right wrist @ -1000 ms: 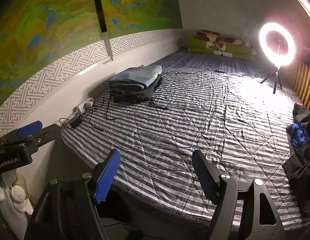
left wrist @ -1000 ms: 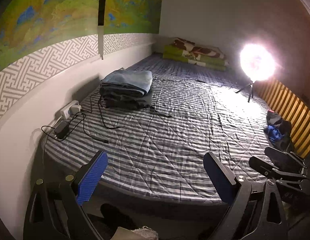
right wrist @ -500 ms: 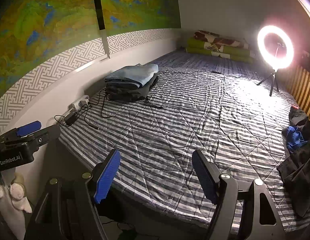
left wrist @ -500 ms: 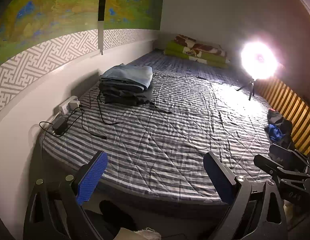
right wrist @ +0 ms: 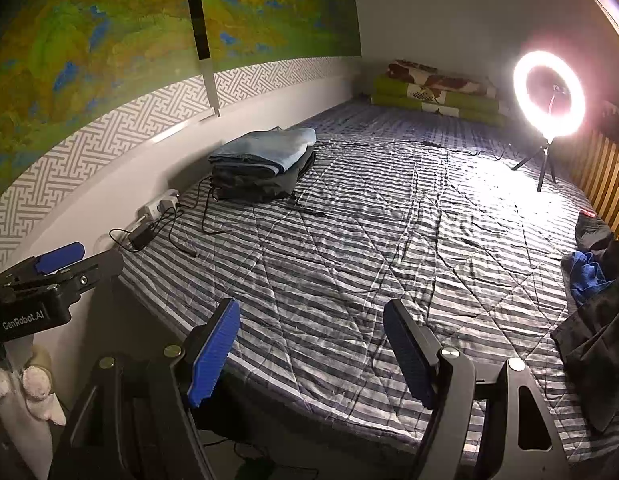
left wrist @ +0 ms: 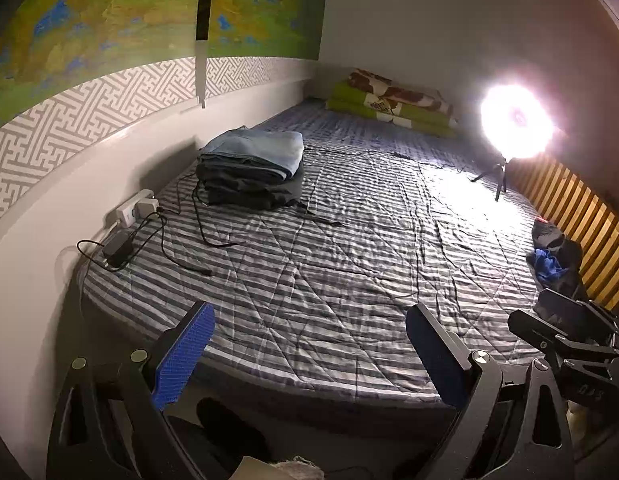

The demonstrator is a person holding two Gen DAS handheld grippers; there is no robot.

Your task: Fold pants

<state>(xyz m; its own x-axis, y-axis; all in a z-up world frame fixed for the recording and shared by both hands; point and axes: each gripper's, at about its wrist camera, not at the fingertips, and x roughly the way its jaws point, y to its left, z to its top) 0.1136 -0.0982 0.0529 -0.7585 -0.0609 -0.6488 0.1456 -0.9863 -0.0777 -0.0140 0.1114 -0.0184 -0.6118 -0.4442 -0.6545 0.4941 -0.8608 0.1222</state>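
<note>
Pants [left wrist: 251,160] lay folded and stacked at the bed's [left wrist: 349,272] far left by the wall, dark clothing [right wrist: 597,320] heaped at its right edge; both left tongs [left wrist: 307,354] and right tongs [right wrist: 311,354] hung wide open, empty, having barely drifted over the last second.

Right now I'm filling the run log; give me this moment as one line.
left gripper: open, empty | right gripper: open, empty | folded stack: by wall | dark clothes: unfolded, bed's right edge
</note>
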